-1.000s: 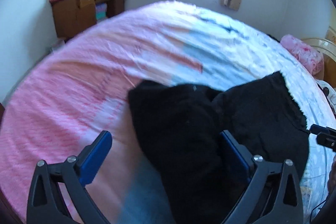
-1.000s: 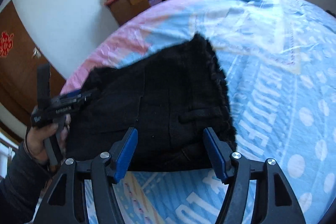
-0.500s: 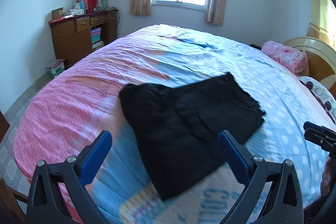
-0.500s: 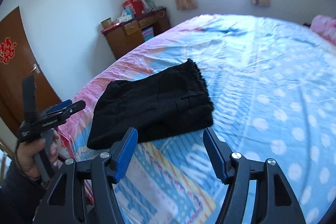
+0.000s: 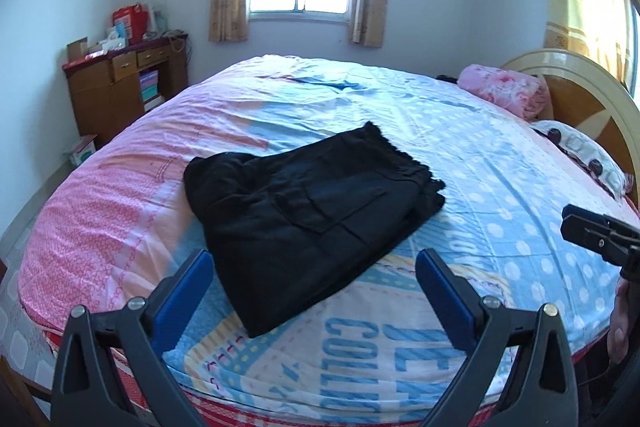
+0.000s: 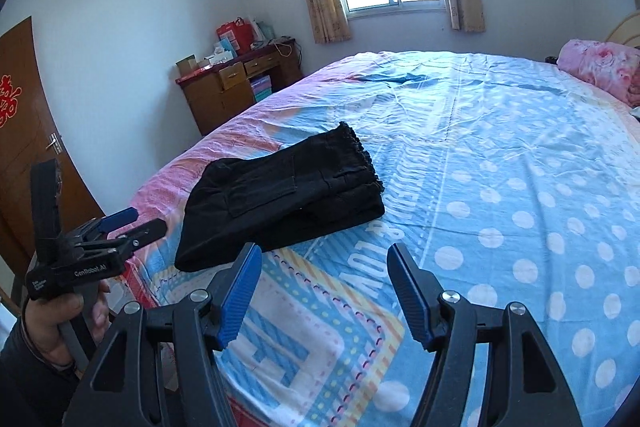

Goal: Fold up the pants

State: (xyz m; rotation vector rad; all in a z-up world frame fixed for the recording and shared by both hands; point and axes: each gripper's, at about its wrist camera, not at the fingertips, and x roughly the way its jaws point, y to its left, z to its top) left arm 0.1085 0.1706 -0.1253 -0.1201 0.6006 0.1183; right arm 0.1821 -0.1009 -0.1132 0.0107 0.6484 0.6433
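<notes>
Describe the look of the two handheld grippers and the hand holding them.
The left gripper and the right gripper match: black plastic frames with silver screws and flat blue ribbed pads on the fingers. The left one's black body bears white lettering reading GenRobot.AI and has a grey handle. The left hand holding it is bare, with a dark sleeve at the wrist.

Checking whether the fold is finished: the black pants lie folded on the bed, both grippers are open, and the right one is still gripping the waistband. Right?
Not quite. The right gripper grips nothing: the right wrist view shows it open, short of the black pants, apart from the waistband. The pants lie folded on the bed, and the left gripper is open too.
</notes>
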